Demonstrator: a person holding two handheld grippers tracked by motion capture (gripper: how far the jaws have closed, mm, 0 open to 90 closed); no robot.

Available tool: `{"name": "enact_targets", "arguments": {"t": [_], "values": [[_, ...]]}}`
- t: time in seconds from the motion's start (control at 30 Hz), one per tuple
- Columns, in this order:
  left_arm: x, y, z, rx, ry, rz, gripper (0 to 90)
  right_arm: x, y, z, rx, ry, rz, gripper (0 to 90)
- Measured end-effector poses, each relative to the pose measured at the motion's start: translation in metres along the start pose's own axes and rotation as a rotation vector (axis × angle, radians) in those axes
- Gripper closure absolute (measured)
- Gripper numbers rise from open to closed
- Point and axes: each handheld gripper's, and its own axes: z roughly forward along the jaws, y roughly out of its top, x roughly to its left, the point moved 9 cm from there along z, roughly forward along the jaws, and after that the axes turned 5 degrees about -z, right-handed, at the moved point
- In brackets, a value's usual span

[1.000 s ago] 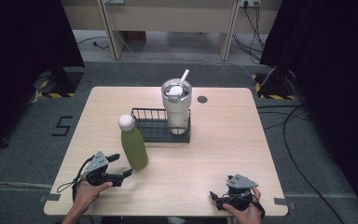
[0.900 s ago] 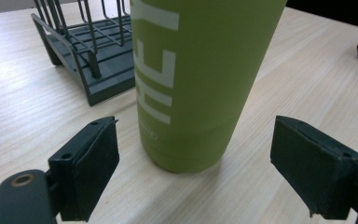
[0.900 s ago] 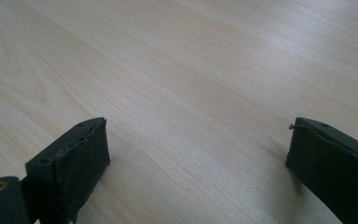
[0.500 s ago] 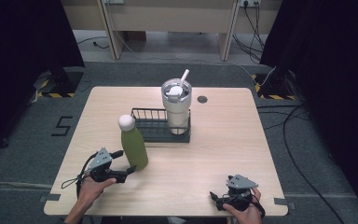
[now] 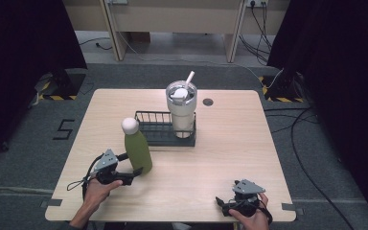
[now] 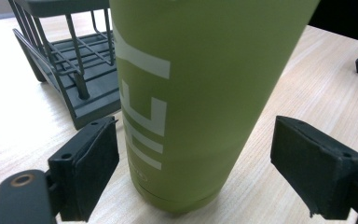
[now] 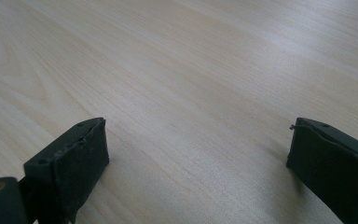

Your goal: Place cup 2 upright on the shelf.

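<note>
High view, left gripper (image 5: 130, 164) straddling green bottle (image 5: 137, 148), gaps beside

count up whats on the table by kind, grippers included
green bottle: 1
tumbler with straw: 1
dark wire rack: 1
handheld grippers: 2, the left gripper open around the bottle's base, the right gripper open over bare wood
total: 5

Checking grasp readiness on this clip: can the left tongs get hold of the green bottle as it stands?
Probably yes. The left tongs stand open with the green bottle upright between the jaws, a gap on each side; nothing blocks them from closing.
</note>
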Motion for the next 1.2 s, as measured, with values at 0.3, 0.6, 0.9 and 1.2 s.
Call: {"name": "enact_targets", "arguments": {"t": [0.3, 0.6, 0.9, 1.2], "values": [[0.001, 0.001, 0.009, 0.001, 0.008, 0.012, 14.9, 0.000, 0.000, 0.000, -0.001, -0.001, 0.000, 5.1], [0.002, 0.006, 0.013, -0.018, 0.006, 0.006, 14.9, 0.000, 0.000, 0.000, -0.003, -0.002, 0.000, 4.8], [0.001, 0.010, 0.019, -0.028, 0.002, 0.019, 14.9, 0.000, 0.000, 0.000, -0.004, -0.003, -0.001, 4.5], [0.003, 0.011, 0.024, -0.033, -0.007, 0.010, 14.8, 0.001, 0.000, 0.001, -0.004, -0.003, 0.000, 4.0]]}}
